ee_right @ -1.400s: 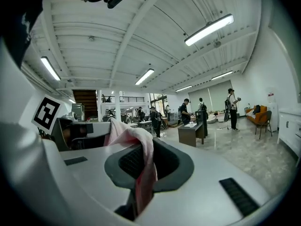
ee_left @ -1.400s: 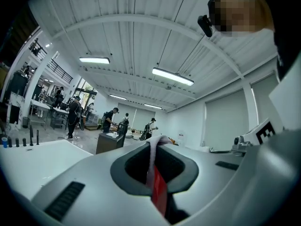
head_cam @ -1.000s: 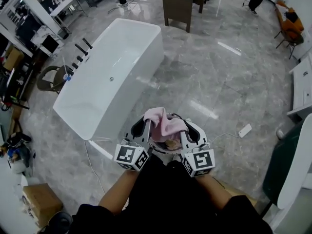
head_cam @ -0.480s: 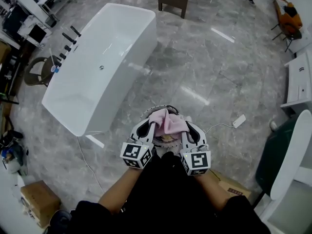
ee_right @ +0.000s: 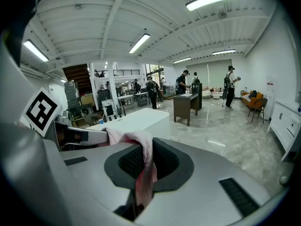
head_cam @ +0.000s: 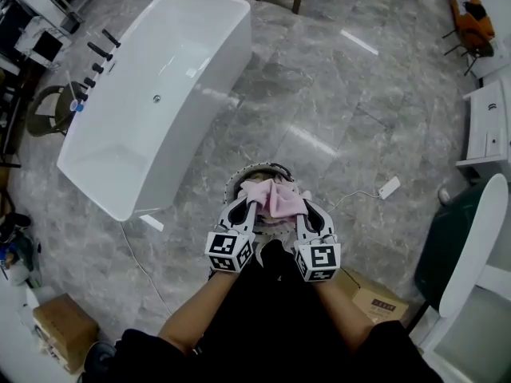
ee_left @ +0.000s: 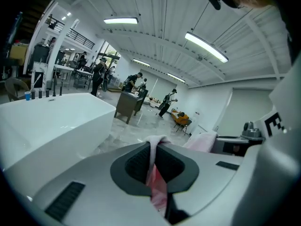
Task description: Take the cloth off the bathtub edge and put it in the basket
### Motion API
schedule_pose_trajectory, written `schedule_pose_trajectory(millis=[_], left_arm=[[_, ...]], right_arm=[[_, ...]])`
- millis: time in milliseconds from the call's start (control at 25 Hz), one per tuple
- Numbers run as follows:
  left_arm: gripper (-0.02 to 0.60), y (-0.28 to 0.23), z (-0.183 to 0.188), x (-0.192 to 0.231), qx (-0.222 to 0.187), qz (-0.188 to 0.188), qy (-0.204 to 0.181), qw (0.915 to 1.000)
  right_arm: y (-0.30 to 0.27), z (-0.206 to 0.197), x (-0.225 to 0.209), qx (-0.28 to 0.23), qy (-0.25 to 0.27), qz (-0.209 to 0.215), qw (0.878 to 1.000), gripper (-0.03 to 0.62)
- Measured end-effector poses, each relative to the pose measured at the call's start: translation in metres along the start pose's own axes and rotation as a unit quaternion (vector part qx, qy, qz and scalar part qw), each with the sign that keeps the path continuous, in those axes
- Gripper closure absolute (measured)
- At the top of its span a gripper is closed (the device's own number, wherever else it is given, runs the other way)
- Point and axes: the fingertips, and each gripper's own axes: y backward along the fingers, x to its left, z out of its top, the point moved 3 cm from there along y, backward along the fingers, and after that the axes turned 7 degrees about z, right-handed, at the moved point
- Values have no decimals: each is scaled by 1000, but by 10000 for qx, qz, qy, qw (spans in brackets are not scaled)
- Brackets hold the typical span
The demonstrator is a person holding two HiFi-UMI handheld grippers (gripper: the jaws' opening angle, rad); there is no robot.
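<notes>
One white bathtub (head_cam: 152, 94) fills the 10 o'clock part of the head view, its long axis running from 7 to 1 o'clock, well apart from everything else. Near the centre, the basket (head_cam: 239, 175) shows only an arc of rim on its 11 o'clock side; the cloth and both tools cover the rest.

The pink cloth (head_cam: 274, 198) hangs bunched over the basket, its long axis lying from 9 to 3 o'clock. Whether it touches the basket cannot be told.

The left hand-held gripper (head_cam: 244, 208) is clamped tight on the cloth's 9 o'clock end and the right hand-held gripper (head_cam: 306, 211) on its 3 o'clock end. Each gripper view shows a pink fold pinched between the jaws. Each tool carries a cube with black-and-white square markers.

At 4 o'clock a cardboard box (head_cam: 371, 298) bears a label too small to read.
</notes>
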Motion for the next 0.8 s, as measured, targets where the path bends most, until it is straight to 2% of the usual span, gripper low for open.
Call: schedule_pose_trajectory(millis=[280,520,800], left_arm=[[558,-29,-55,24,536,-15,57,9985],[558,-52,-101,47,1020,142,364,9940],[558,-82,-135,72,1343,45,205,9907]], right_arm=[[-37,-55,-5,515,-168,-2,9985,554],[-68,-98,-10,862,-434,-263,9950,554],[-102,-147,-14,1243,-566,-244,9903,554]])
